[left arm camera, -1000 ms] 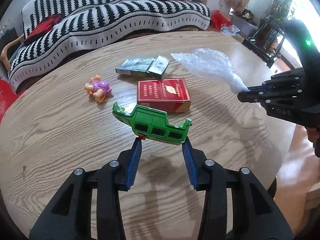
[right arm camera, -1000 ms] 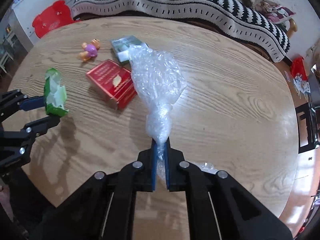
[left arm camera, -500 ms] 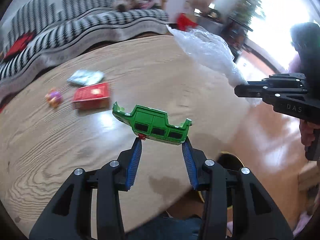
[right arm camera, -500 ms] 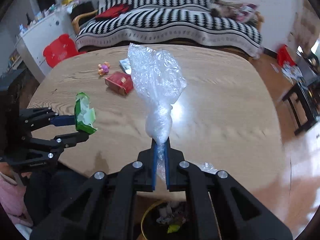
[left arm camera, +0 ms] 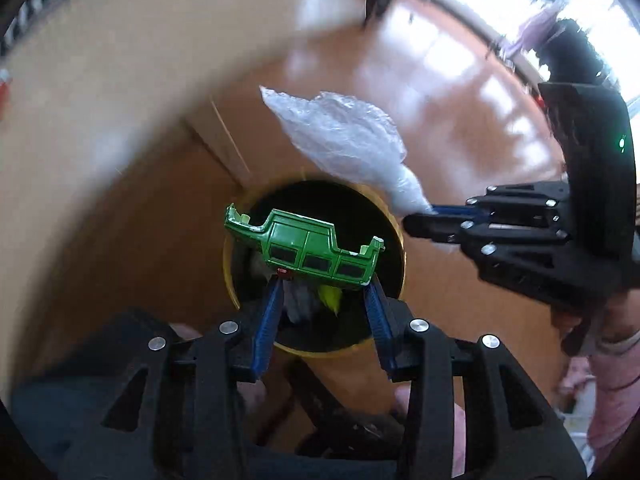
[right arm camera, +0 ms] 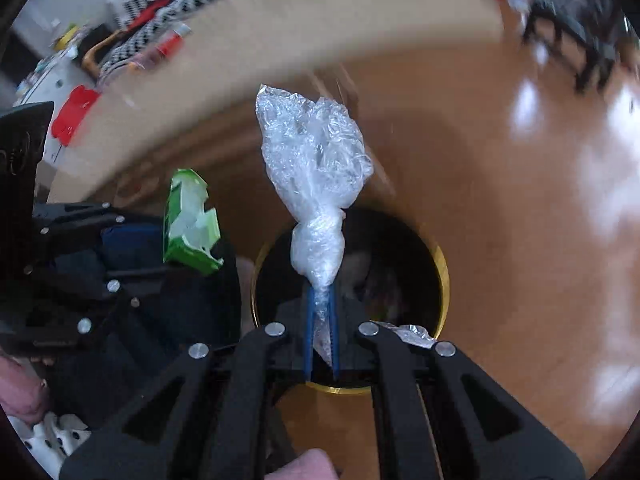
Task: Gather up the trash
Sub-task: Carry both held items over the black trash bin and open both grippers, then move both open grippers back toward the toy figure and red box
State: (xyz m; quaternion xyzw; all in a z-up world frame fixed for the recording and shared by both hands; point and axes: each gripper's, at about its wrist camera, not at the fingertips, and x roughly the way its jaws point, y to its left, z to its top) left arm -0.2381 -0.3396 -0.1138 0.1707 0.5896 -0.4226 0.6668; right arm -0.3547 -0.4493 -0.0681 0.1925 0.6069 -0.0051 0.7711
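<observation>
Left wrist view: left gripper [left arm camera: 324,280] is clamped on one green shell [left arm camera: 304,250], a broken toy-car body held across both blue pads. The shell hangs directly over one bin [left arm camera: 394,224], a dark round container with a yellow rim standing on the brown floor. Scraps, one of them yellow, lie inside the bin; their number cannot be counted. At right, the right gripper [left arm camera: 420,220] holds one wrap [left arm camera: 344,136], crumpled clear plastic, whose bulk extends left and far past the bin's far rim.

Right wrist view: right gripper [right arm camera: 321,300] is closed tight on the twisted neck of the wrap [right arm camera: 312,152]. The neck sits over the bin [right arm camera: 442,280] mouth; the wide end lies beyond the far rim. At left, the shell [right arm camera: 190,222] appears edge-on in the left gripper [right arm camera: 160,248], just left of the bin. One blurred table edge crosses the far scene.

Hazards, as judged:
- Wrap is light and wide. Released here, it may drift or settle across the rim and fall to the floor.
- Plastic may cling to the pads and fail to drop.
- Both grippers crowd one opening; simultaneous release risks collision or a deflected shell.

Count: two grippers, two held items, one bin.
</observation>
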